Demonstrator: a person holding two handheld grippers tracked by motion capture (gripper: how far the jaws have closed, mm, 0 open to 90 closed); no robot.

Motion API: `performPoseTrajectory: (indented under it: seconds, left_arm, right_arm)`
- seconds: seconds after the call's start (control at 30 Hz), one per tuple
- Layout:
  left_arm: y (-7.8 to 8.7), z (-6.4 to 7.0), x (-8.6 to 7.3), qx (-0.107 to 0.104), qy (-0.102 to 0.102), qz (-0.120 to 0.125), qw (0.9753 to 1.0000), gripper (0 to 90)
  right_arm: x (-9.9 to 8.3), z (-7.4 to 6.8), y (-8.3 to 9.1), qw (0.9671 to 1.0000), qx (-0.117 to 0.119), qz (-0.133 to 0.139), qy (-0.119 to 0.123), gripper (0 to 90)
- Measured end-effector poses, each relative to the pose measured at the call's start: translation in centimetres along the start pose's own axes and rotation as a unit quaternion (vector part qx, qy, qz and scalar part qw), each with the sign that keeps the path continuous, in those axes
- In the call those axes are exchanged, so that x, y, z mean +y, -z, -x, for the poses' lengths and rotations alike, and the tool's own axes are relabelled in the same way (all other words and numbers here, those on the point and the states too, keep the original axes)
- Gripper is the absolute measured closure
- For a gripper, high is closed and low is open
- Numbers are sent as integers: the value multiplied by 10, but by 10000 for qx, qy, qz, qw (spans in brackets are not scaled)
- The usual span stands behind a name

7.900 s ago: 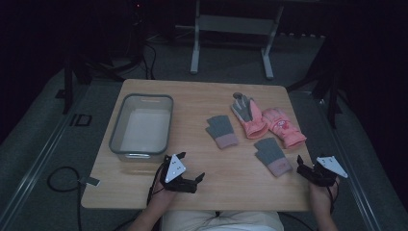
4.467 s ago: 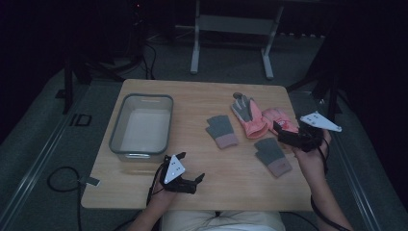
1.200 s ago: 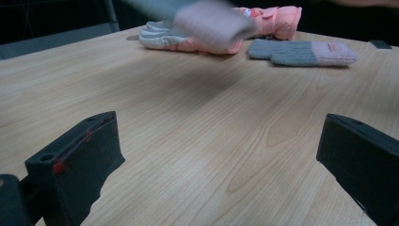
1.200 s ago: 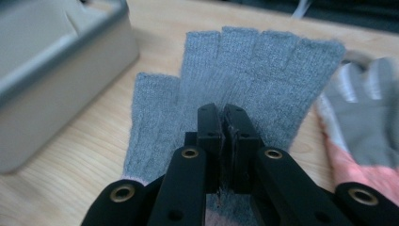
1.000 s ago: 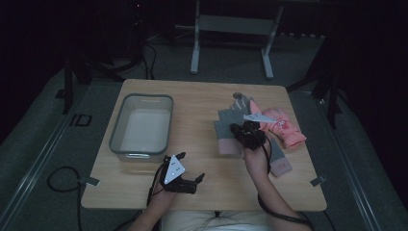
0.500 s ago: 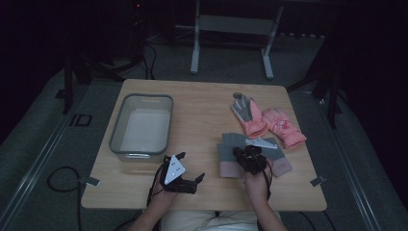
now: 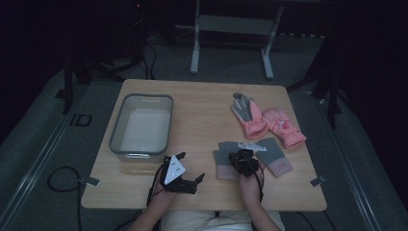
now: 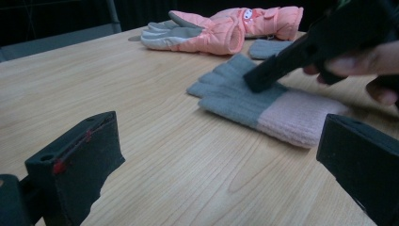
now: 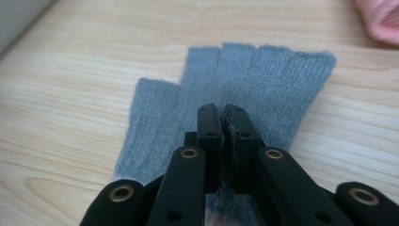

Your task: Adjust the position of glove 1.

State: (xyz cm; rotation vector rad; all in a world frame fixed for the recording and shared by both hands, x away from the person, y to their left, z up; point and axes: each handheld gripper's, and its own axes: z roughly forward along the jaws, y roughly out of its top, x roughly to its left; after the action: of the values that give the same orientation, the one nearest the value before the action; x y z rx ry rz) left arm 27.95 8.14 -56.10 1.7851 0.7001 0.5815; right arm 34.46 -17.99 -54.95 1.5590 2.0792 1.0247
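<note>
The right gripper has dragged the grey knit glove toward the counter's near edge, jaws pinched shut on its fabric, ready to lift it toward the bin. The left gripper rests wide open, empty.

Pretty dim room, everything past the wooden table goes black. Grey carpet floor with cables, and a metal stand behind.

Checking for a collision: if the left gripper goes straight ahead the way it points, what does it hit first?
Probably the grey glove with the pink cuff, lying ahead of the open left gripper; bare table comes before it, though depth is uncertain.
</note>
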Motion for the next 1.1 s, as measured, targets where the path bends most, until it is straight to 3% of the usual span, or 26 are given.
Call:
performPoseTrajectory:
  seconds: [0.13,0.23,0.3,0.4,0.47,0.53,0.67,0.73,0.8,0.87,0.97,1.1]
  left_arm:
    - [0,0,0,-1,-4,-7,10000,0]
    - [0,0,0,0,-4,-7,10000,0]
    - [0,0,0,-5,5,-13,10000,0]
    - [0,0,0,-10,2,-13,10000,0]
    - [0,0,0,-21,5,-19,10000,0]
    - [-1,0,0,-19,-4,-18,10000,0]
    - [-1,0,0,-14,-6,-23,10000,0]
    - [-1,0,0,-14,7,-20,10000,0]
    - [-1,0,0,-9,17,-10,10000,0]
    - [0,0,0,-2,8,-4,10000,0]
    - [0,0,0,5,15,-6,10000,0]
    - [0,0,0,15,14,7,10000,0]
  right_arm:
    - [-2,1,-4,10000,-9,61,75,842]
    - [0,2,-1,10000,17,42,-1,774]
    - [4,2,3,9999,31,113,106,701]
    - [12,6,10,9994,116,197,258,673]
    - [25,16,20,9978,128,341,546,662]
    - [33,25,28,9967,160,411,679,660]
    - [46,48,44,9913,213,539,1182,661]
    - [50,62,52,9886,353,559,1350,665]
    - [52,77,58,9860,485,594,1482,686]
    - [52,82,61,9846,556,616,1540,689]
    - [51,110,68,9808,703,588,1723,690]
    - [46,133,70,9811,644,416,1778,686]
